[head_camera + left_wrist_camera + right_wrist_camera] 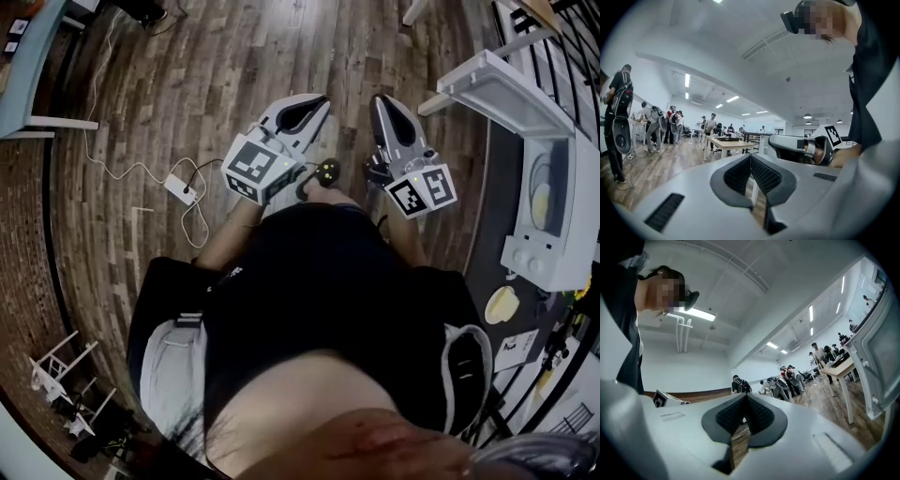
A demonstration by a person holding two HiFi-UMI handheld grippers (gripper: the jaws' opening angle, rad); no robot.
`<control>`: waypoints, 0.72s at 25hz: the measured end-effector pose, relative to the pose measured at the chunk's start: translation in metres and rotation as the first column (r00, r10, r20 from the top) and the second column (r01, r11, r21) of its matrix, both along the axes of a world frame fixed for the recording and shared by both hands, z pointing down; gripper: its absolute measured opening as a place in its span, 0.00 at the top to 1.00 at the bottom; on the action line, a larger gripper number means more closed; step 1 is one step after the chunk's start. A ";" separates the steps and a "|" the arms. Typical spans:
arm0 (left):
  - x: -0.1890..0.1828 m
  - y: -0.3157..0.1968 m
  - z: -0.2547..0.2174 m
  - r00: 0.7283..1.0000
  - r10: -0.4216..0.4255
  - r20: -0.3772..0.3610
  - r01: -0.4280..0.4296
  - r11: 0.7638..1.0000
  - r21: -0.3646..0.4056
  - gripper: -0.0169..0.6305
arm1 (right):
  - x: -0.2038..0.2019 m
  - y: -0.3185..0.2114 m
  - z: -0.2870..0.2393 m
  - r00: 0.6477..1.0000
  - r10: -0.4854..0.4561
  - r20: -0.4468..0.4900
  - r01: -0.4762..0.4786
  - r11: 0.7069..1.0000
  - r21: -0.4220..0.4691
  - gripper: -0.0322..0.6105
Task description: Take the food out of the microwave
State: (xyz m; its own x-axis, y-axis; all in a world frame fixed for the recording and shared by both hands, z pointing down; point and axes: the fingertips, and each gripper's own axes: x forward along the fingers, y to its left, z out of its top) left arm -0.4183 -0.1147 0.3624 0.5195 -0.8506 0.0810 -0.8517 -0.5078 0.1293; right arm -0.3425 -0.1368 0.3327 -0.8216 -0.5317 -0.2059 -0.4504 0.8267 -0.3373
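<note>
- The jaws of the left gripper and the right gripper are both clenched tight with nothing in them, likely because no grab has started.
- The dark bench is at the person's right.
- The white microwave sits on it, well apart from both grippers.
- Its door is swung wide, so something can reach in.
- The yellow food lies inside, untouched.

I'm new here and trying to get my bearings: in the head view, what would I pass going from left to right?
pale table → white power block → left gripper → right gripper → microwave, with its door open
</note>
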 end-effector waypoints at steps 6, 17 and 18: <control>-0.005 -0.062 -0.022 1.000 0.021 -0.005 -0.020 0.998 0.060 0.96 | -0.006 -0.052 -0.016 1.000 0.017 0.023 -0.018 0.999 0.030 0.95; 0.032 -0.165 -0.022 0.980 0.197 -0.004 -0.197 0.979 0.056 0.96 | 0.027 -0.145 -0.021 0.985 0.169 0.014 -0.170 0.985 0.045 0.95; 0.039 -0.172 -0.022 0.974 0.226 -0.002 -0.226 0.973 0.057 0.96 | 0.033 -0.149 -0.020 0.980 0.197 0.013 -0.198 0.979 0.042 0.95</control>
State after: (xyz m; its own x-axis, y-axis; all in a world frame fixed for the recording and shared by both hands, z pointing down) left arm -0.3798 -0.2865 0.3405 0.6992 -0.7142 0.0310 -0.7131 -0.6936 0.1020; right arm -0.3095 -0.2861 0.3122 -0.6994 -0.6738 -0.2384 -0.6034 0.7354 -0.3084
